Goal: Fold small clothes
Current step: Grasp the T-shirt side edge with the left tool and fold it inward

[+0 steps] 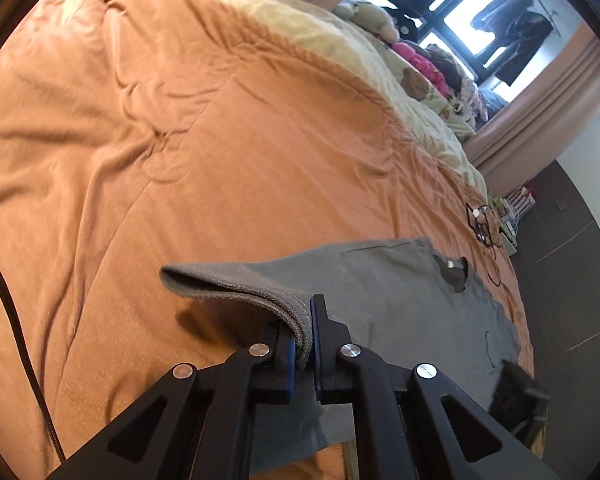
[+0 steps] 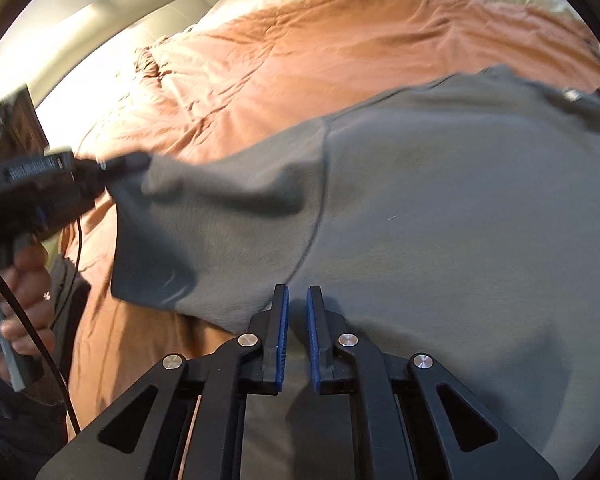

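Left gripper (image 1: 305, 332): fingers clamped on the sleeve hem of the grey shirt (image 1: 384, 280), lifted off the orange bedspread (image 1: 180, 140). Right gripper (image 2: 297, 332): fingers slightly apart, empty, above the shirt.

Left gripper (image 1: 307, 334): jaws closed, grey fabric clamped between the blue pads; seen blurred from the right wrist view, held by the person's left hand (image 2: 26, 292). Right gripper (image 2: 297, 320): jaws slightly parted, nothing between the pads.
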{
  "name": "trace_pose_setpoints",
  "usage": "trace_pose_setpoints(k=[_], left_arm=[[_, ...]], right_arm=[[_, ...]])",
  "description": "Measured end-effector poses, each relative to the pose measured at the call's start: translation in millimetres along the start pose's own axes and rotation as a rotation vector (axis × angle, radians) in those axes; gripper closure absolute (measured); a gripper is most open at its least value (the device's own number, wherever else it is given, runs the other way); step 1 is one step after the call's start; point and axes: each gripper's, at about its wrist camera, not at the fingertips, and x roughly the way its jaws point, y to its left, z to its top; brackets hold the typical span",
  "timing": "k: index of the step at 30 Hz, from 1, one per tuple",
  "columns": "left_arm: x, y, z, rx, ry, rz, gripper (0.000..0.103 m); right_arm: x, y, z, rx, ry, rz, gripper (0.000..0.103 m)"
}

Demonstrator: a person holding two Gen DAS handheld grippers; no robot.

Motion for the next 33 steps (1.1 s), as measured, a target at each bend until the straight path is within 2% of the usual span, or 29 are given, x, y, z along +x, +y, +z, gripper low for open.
trace_pose_setpoints(k=[6, 13, 15, 18, 19, 20, 26, 29, 30, 33], left_arm=[[-5, -43, 12, 0.091, -0.001, 0.006, 0.097], [7, -90, 18, 0.158, 0.012, 0.017, 0.097], [12, -106, 18, 0.176, 0.021, 0.009, 0.097], [24, -131, 14, 0.218, 0.042, 0.005, 0.097], [28, -139, 12, 0.231, 0.052, 0.002, 0.097], [33, -146, 10, 0.245, 0.063, 0.000, 0.097], [75, -184, -14, 0.306, 0.149, -0.018, 0.097], [100, -198, -30, 0.313, 0.221, -0.031, 0.096], [107, -202, -35, 0.317, 0.246, -0.029, 0.090], [117, -211, -49, 0.348, 0.292, -0.040, 0.053]], right_arm=[[22, -9, 13, 0.028, 0.030, 0.017, 0.097], [-4, -42, 23, 0.116, 0.011, 0.032, 0.096], [-14, -54, 26, 0.128, -0.004, 0.025, 0.092], [-35, -64, 29, 0.137, -0.040, 0.004, 0.071], [-43, -70, 28, 0.141, -0.058, -0.010, 0.061], [-49, -73, 29, 0.143, -0.071, -0.017, 0.057], [-80, -98, 21, 0.181, -0.101, -0.046, 0.057], [-87, -111, 17, 0.195, -0.094, -0.077, 0.057], [-91, -114, 18, 0.198, -0.093, -0.085, 0.057], [-108, -122, 9, 0.209, -0.093, -0.116, 0.057]])
